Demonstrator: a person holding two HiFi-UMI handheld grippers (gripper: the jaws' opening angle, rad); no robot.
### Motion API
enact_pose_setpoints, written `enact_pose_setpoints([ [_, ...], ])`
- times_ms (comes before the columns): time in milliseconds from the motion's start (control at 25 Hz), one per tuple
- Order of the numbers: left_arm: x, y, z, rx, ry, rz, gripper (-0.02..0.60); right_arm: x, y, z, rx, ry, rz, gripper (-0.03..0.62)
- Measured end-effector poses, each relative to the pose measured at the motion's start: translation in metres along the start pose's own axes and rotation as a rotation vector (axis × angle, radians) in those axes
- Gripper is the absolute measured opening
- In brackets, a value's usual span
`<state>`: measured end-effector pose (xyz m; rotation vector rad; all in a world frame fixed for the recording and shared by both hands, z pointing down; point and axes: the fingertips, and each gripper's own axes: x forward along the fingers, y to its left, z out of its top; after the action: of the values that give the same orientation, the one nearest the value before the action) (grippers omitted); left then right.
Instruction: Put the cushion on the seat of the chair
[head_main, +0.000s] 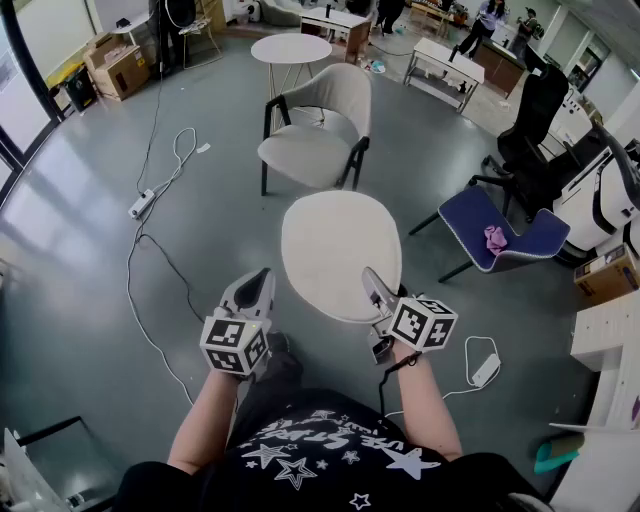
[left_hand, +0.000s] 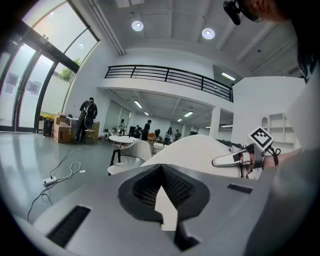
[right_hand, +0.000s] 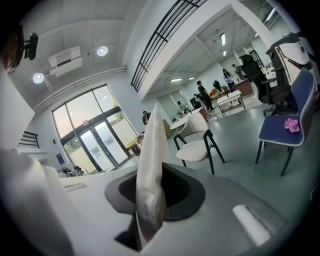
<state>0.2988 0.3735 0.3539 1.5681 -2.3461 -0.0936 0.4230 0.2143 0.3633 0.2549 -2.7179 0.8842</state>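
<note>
I see a white oval cushion (head_main: 338, 252) held up flat in front of the person, at about waist height. My right gripper (head_main: 376, 287) is shut on its near right edge. In the right gripper view that edge (right_hand: 151, 165) stands upright between the jaws. My left gripper (head_main: 260, 284) hangs just left of the cushion, apart from it, with its jaws shut on nothing. In the left gripper view the cushion (left_hand: 200, 152) lies to the right of the jaws. The beige chair (head_main: 318, 135) with black legs stands ahead on the floor, its seat (head_main: 303, 157) bare.
A blue chair (head_main: 498, 232) with a pink cloth stands at the right, with a black office chair (head_main: 535, 125) behind it. A round white table (head_main: 290, 49) is beyond the beige chair. Cables and a power strip (head_main: 140, 205) lie on the floor at the left.
</note>
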Motion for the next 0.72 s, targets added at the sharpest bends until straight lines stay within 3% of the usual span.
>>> enact_pose_setpoints([
  [480,-0.019,0.012,-0.016,-0.054,0.020,0.036,0.008,-0.007,0.005,-0.017,-0.004,0.029,-0.004,0.060],
  [720,0.001,0.025,-0.025,-0.084,0.050,0.018,0.008,0.009,-0.009,-0.016,-0.003,0.055,-0.038,0.061],
])
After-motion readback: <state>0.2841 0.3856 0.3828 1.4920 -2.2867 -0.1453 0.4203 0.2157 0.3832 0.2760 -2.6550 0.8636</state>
